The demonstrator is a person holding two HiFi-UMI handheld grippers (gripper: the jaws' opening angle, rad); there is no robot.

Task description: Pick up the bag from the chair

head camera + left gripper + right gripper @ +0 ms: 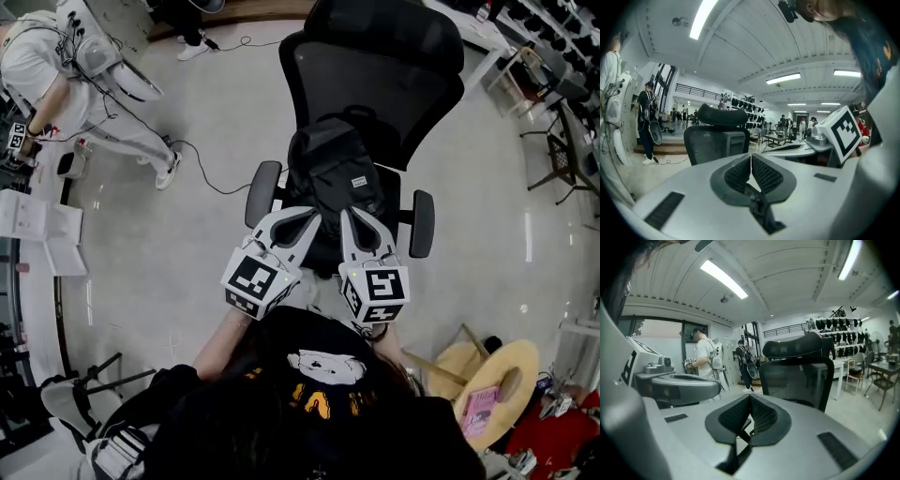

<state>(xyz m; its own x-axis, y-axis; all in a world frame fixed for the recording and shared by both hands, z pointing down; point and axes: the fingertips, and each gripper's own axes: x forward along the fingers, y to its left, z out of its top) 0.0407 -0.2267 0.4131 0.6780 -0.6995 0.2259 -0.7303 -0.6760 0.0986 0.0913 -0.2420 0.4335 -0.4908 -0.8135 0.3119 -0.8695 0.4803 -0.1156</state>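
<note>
Busy workshop-type room, shiny pale floor [169, 272], strip lights [701, 18] overhead, nothing fancy. Both sets of jaws are pressed together with nothing between them. The left gripper [751, 157] has its ribbed pads meeting at the tip, and the right gripper [750, 400] looks the same.

From the head view they sit side by side, tips right by the lower front of the black bag [333, 173]; can't tell if they touch it. The bag stands upright on the seat of the office chair [375, 84], between the two armrests [263, 192]. Neither gripper view shows the bag, only the backrest [797, 373].

I'd call this the approach step, no grab yet. Next move, as I see it: spread the jaws first, then go for the top handle [352, 114] or a strap, since the fabric looks floppy.
</note>
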